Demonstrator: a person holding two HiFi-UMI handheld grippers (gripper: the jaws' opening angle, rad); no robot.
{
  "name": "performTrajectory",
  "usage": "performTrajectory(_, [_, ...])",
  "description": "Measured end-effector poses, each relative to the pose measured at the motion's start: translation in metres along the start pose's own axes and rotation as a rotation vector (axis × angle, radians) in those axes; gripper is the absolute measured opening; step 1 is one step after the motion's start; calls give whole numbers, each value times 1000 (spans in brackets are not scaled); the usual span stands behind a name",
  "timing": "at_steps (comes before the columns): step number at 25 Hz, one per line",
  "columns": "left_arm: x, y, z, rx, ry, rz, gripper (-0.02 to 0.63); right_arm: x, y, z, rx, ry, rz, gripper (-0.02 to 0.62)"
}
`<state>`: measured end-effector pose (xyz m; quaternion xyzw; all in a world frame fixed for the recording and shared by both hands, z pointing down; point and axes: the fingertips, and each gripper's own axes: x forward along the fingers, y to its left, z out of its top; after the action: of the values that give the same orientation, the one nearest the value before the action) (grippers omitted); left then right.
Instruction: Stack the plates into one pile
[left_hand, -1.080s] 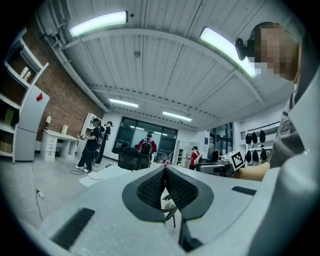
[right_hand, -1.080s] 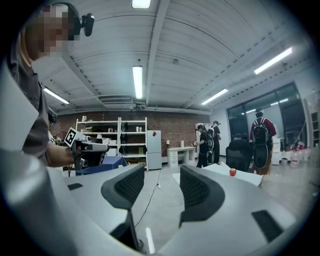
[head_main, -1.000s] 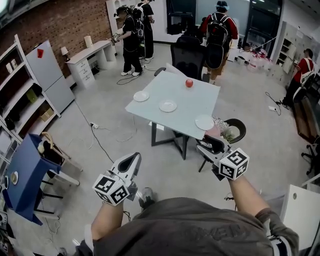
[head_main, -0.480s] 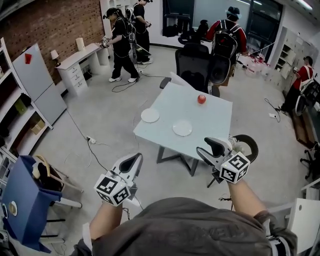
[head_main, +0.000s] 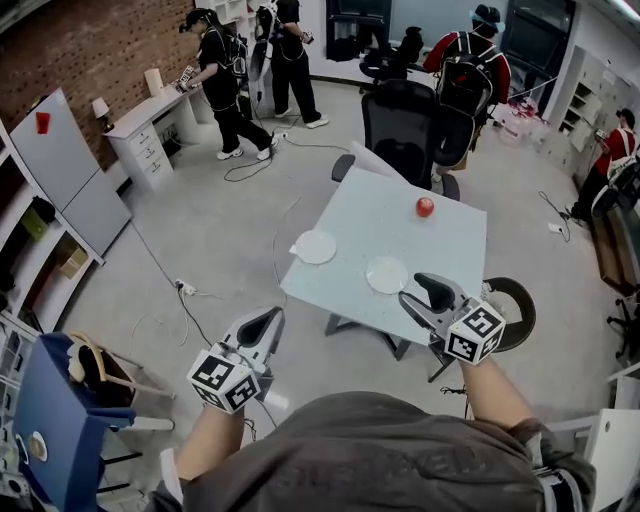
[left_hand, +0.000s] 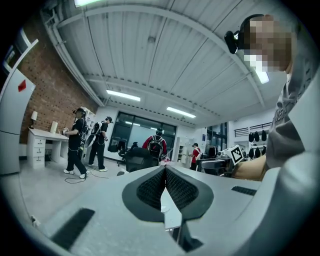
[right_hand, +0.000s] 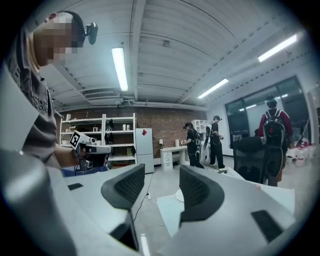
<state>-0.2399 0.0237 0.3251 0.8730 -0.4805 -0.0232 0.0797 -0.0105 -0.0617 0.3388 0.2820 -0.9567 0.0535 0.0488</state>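
Approach looks to be the step in hand: the nearer round white plate (head_main: 387, 274) and the farther round white plate (head_main: 315, 247) lie apart on the pale square table (head_main: 385, 212), neither gripped. The left gripper (head_main: 264, 326), short of the table, has its jaws pressed together on nothing; the right gripper (head_main: 431, 292), at the table's near edge, has its jaws apart and empty. Next, I judge, the open jaws must take the nearer plate's rim. Count: two plates in view, one small red ball (head_main: 425, 207), one table

Two round white plates, the left plate (head_main: 315, 246) and the right plate (head_main: 386, 274), plus one small red round object (head_main: 425, 207), on one pale surface (head_main: 450, 243).
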Motion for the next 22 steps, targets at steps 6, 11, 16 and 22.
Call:
performTrajectory(6, [40,29,-14,-11,9,35,5,37,-39,-13,-4,15,47,209])
performTrajectory(11, [90,37,-2,-15,-7,104,5,61,-92,-5,-2,22,119,209])
performTrajectory(16, [129,46,-3,-26,-25,158,5,75,-128,-7,-34,29,181,209])
performTrajectory(22, [157,60,-7,-14,-13,123,5,79,-160,-24,5,50,133,208])
